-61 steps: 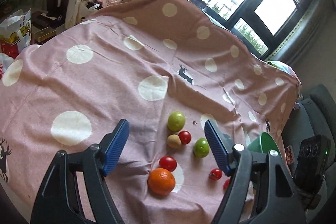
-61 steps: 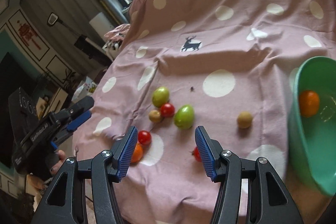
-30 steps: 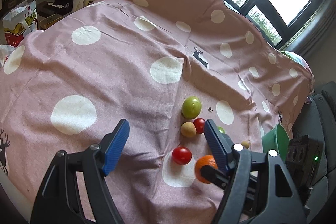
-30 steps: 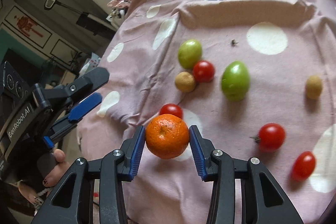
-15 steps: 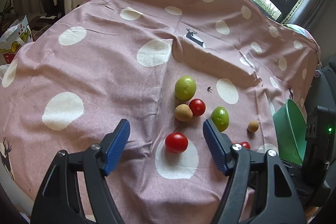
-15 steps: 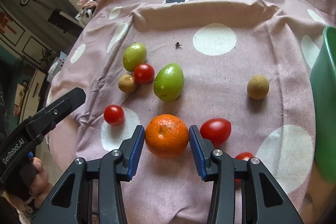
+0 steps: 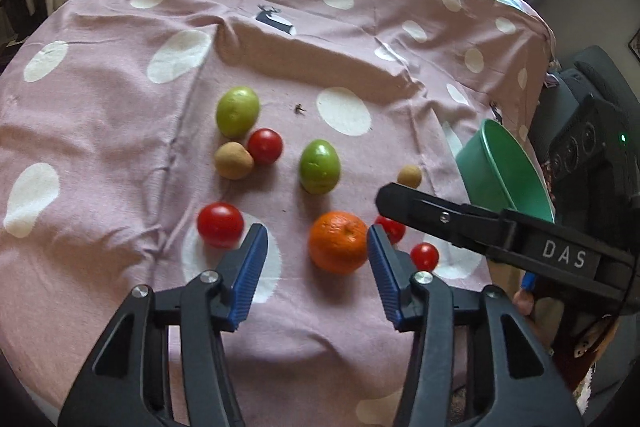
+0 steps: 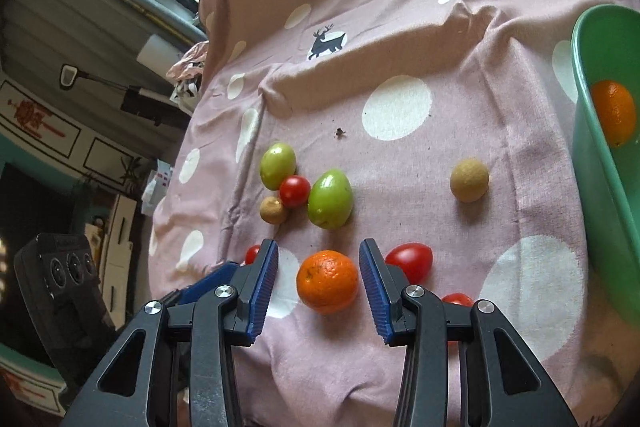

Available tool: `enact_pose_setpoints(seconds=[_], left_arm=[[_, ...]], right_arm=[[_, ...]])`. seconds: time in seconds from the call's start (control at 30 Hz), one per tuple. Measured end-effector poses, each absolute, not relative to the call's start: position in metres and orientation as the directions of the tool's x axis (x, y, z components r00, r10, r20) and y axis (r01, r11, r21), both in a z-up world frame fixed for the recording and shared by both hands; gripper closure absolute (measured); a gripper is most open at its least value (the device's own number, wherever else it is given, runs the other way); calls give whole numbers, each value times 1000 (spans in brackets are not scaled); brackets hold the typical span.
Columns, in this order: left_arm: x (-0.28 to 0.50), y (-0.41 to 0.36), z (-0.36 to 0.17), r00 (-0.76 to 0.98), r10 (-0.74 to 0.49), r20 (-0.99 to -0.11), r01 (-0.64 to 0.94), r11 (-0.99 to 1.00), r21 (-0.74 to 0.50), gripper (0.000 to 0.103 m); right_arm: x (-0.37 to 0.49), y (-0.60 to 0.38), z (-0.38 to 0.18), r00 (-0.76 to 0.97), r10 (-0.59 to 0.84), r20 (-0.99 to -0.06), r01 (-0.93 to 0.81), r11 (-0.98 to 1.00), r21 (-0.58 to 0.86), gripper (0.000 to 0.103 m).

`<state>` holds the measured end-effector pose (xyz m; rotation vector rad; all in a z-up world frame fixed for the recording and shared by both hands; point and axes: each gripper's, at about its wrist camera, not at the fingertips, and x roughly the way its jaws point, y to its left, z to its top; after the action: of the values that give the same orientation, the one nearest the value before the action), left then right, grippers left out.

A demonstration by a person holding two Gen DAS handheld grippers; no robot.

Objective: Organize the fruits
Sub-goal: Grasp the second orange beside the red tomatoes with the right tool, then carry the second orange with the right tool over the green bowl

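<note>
Two claws converged on one orange [image 7: 338, 242], which lay on the spotted pink cloth [image 7: 120, 131] at the near edge of the fruit cluster, not yet in the green bowl [image 8: 616, 211]. Left gripper [image 7: 315, 247]: jaws had just been closing to about half width. In its own view the orange sat between the pads, hard against the right one with a clear gap at the left, so nothing was pressed. Right gripper [image 8: 318, 247]: jaws apart. The orange showed between its pads but small and low, with a gap on the left side. From the left wrist view that claw's tip stood beside the fruit rather than over it, so I judged it not gripping. Key relation: the orange lay just ahead of and below both claws, and being round it offered no preferred axis. The bowl, already holding a second orange [image 8: 614, 115], stood well off to the right, so the right hand looked nearer for the carry. Risk noted: a red tomato [image 8: 409, 261] sat just beside the right pad.
</note>
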<state>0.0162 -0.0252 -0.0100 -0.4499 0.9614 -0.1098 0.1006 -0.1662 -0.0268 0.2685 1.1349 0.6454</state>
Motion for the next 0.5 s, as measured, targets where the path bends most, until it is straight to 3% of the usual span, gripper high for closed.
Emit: enact_pose_setpoints(seconds=[0.5], left_arm=[[28,-42,-28,521,-264,-812,-109,922,-371,58]], right_arm=[[103,-153,-53,186,575,-797,-307,804,509,58]])
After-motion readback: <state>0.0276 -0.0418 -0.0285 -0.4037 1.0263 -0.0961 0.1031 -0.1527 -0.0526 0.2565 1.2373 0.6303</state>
